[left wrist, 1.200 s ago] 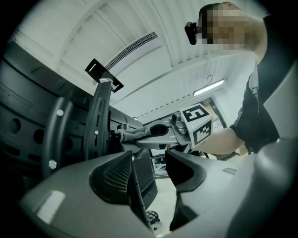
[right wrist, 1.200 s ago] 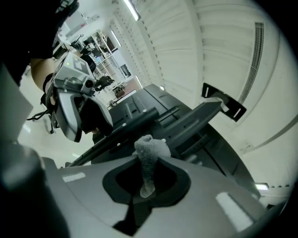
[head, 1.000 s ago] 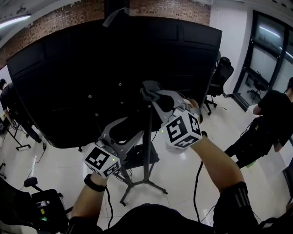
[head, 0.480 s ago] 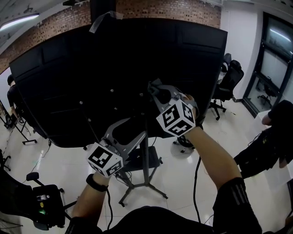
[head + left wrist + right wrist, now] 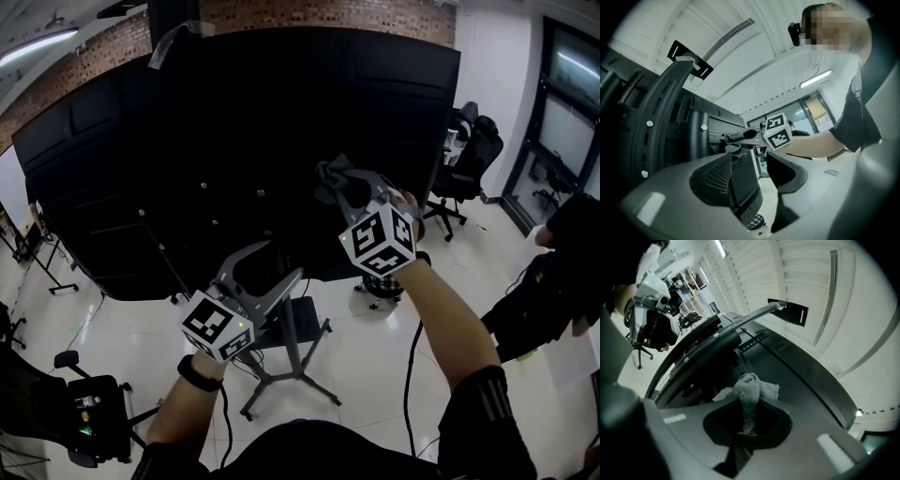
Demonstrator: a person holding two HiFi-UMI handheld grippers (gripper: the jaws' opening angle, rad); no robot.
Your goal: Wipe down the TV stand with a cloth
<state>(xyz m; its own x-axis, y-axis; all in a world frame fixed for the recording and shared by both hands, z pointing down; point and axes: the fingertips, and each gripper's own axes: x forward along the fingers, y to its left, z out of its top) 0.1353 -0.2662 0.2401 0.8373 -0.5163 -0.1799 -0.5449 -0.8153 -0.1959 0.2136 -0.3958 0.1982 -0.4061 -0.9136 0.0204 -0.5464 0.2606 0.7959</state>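
While the person stands behind the big black screen (image 5: pixel 234 122), the head view shows the right gripper (image 5: pixel 339 183) raised to the middle of its back, a grey cloth (image 5: pixel 333 176) bunched at the tip. The left gripper (image 5: pixel 267 267) sits lower, just beside the pole (image 5: pixel 292 328) of the TV stand, whose feet spread on the pale floor (image 5: pixel 375 347).

Left gripper view: the left gripper (image 5: pixel 750 173) has its jaws spread with nothing clasped; the stand's dark lower parts lie beyond the gap, and the cloth (image 5: pixel 733 138) shows farther up.

Right gripper view: the right gripper (image 5: pixel 747 420) is pressed together on the cloth (image 5: pixel 750 387), which fans out toward the screen's back. Whether it touches is not clear.

Judged step: the start of a wiping stroke. The next move calls for pressing the cloth flat and drawing it along the stand's surfaces.
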